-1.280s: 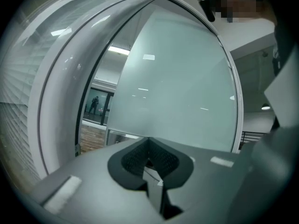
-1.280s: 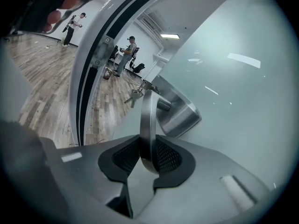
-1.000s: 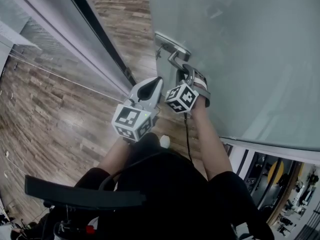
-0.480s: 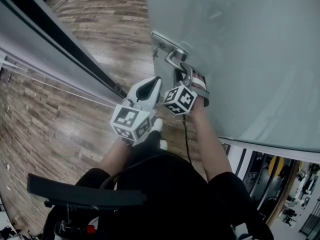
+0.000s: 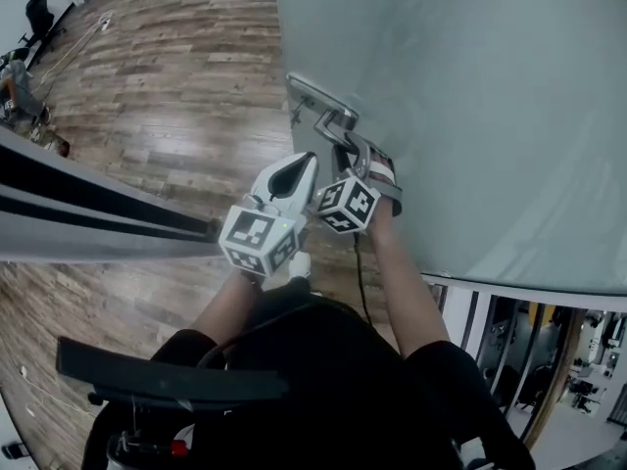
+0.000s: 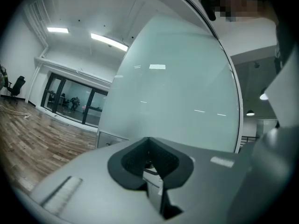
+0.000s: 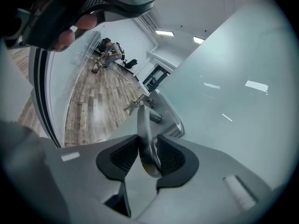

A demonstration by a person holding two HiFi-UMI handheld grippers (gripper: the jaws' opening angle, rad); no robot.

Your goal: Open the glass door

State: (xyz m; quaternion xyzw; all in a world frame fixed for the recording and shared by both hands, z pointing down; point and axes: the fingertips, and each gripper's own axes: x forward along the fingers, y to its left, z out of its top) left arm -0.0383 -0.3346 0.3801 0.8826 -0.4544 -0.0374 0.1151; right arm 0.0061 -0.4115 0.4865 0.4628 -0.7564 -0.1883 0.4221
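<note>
The frosted glass door (image 5: 470,116) fills the right of the head view, and its metal lever handle (image 5: 331,117) sits on a plate near the door's edge. My right gripper (image 5: 355,151) is on that lever. In the right gripper view the lever (image 7: 145,139) runs between the pads and touches both; the jaws (image 7: 148,157) have just been opening around it. A bunch of keys (image 7: 135,104) hangs at the lock. My left gripper (image 5: 294,172) floats just left of the right one, shut on nothing, facing the door (image 6: 177,101).
The door frame and fixed glass panel (image 5: 98,213) cross the left of the head view. Wood floor (image 5: 186,76) lies beyond the opening. A person (image 7: 110,50) sits by office chairs far down the room. My own legs and a cable are below.
The door has swung further from its frame, so the gap is wider and more floor shows through it. Both grippers have moved along with the handle.
</note>
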